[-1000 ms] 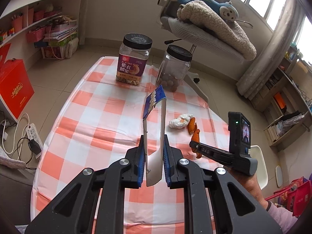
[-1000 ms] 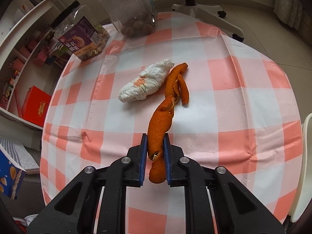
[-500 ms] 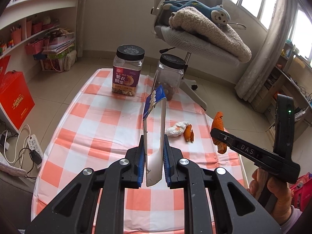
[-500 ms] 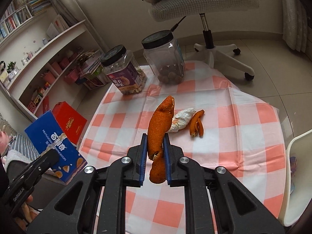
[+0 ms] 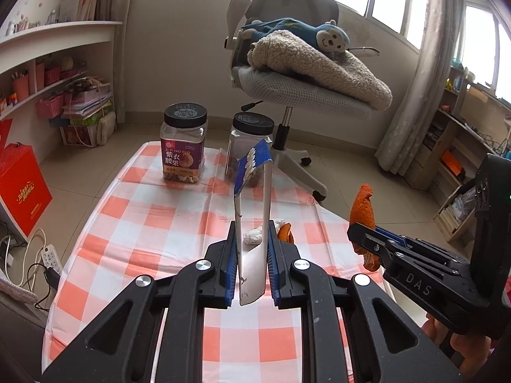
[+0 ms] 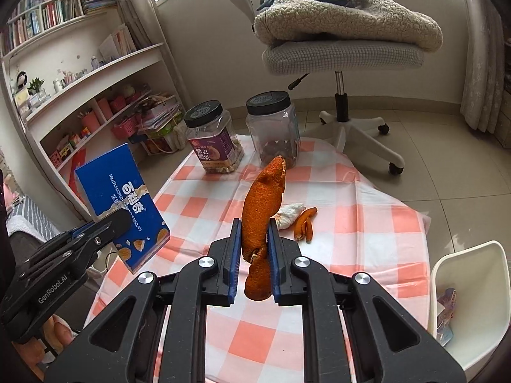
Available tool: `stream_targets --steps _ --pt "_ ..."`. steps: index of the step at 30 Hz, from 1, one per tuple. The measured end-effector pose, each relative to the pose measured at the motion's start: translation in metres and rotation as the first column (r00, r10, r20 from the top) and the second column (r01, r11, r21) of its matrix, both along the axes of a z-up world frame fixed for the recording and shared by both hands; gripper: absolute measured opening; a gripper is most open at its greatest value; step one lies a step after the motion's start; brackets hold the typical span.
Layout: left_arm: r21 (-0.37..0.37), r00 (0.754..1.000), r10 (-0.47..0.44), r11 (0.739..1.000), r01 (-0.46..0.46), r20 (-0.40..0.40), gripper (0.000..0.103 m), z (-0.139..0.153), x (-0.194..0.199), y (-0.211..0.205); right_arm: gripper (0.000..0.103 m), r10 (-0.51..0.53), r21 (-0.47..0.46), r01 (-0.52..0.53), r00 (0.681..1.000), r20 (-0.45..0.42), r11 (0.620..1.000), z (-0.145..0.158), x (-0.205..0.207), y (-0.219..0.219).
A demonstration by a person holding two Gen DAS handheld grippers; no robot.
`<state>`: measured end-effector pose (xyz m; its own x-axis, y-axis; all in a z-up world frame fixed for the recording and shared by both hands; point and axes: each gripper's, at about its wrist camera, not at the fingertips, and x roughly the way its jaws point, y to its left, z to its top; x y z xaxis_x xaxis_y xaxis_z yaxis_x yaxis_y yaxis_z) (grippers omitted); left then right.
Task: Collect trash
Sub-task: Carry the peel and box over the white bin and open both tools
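Note:
My left gripper (image 5: pixel 252 252) is shut on a blue biscuit box (image 5: pixel 252 210), held edge-on above the checked table (image 5: pixel 159 223); the box also shows in the right wrist view (image 6: pixel 121 204). My right gripper (image 6: pixel 254 255) is shut on a long orange peel (image 6: pixel 260 220), lifted above the table; the peel also shows in the left wrist view (image 5: pixel 362 210). On the table lie a crumpled white tissue (image 6: pixel 289 214) and a small piece of orange peel (image 6: pixel 303 223). A white bin (image 6: pixel 469 303) with wrappers inside stands at the table's right edge.
Two black-lidded jars, one with a purple label (image 6: pixel 214 142) and one clear (image 6: pixel 273 127), stand at the table's far side. An office chair (image 6: pixel 345 54) with a blanket and plush monkey is behind. Shelves (image 6: pixel 95 95) line the left wall.
Both grippers have risen and drawn back from the table. The right one lifted the long orange peel off the cloth. The left still holds the box. The white bin has come into view.

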<state>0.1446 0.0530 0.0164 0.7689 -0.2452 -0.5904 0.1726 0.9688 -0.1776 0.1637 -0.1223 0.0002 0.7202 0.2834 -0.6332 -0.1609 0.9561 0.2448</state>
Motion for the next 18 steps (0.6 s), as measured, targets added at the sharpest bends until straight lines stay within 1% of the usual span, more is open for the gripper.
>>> stream_targets --steps 5,18 --pt "0.021 1.000 -0.020 1.000 0.019 0.023 0.018 0.001 -0.003 -0.019 0.015 -0.018 -0.009 0.018 1.000 0.021 1.000 0.004 -0.009 -0.013" --pt "0.014 0.996 -0.080 0.997 0.080 0.043 0.018 0.001 -0.005 -0.059 0.015 -0.083 -0.025 0.084 0.995 0.060 0.996 0.014 -0.027 -0.047"
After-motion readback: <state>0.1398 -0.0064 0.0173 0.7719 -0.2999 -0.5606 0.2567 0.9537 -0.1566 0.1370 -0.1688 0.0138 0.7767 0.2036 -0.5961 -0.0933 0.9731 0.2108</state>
